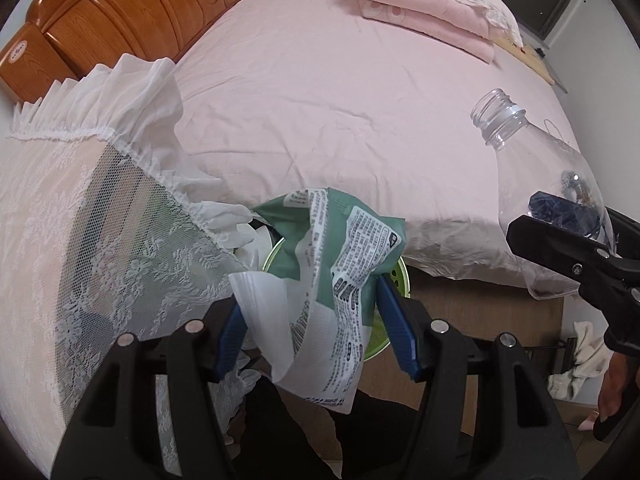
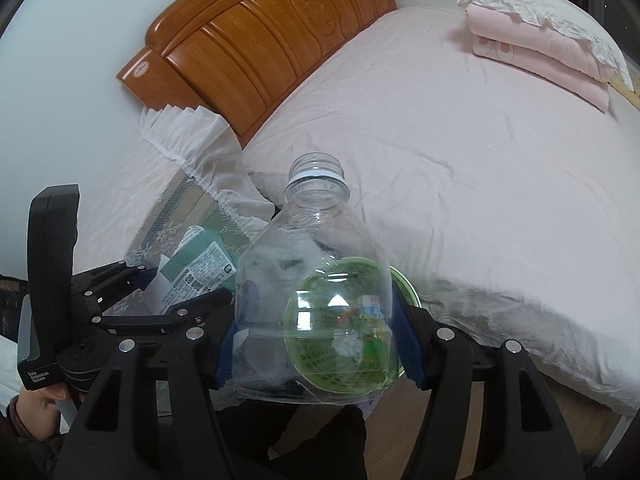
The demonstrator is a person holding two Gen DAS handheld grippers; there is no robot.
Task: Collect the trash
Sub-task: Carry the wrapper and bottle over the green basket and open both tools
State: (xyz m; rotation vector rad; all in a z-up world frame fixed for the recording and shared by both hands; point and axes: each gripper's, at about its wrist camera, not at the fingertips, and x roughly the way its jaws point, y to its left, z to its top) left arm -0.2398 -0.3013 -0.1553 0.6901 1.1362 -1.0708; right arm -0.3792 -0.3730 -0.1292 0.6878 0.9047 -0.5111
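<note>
My left gripper (image 1: 316, 320) is shut on a crumpled green and white printed wrapper (image 1: 340, 264) and holds it over a green perforated trash basket (image 1: 394, 280) beside the bed. The wrapper also shows in the right wrist view (image 2: 200, 268). My right gripper (image 2: 314, 344) is shut on a clear, uncapped plastic bottle (image 2: 316, 280), neck pointing away. The basket (image 2: 344, 344) shows through the bottle, with some trash inside. In the left wrist view the bottle (image 1: 540, 184) is at the right, held by the right gripper (image 1: 560, 248).
A bed with a pink sheet (image 1: 340, 100) and a wooden headboard (image 1: 132, 16) fills the background. Folded pink bedding (image 1: 432, 12) and a pillow lie at its far side. A white lace cover (image 1: 100, 220) drapes a stand at the left. A cloth (image 1: 580, 356) lies on the floor.
</note>
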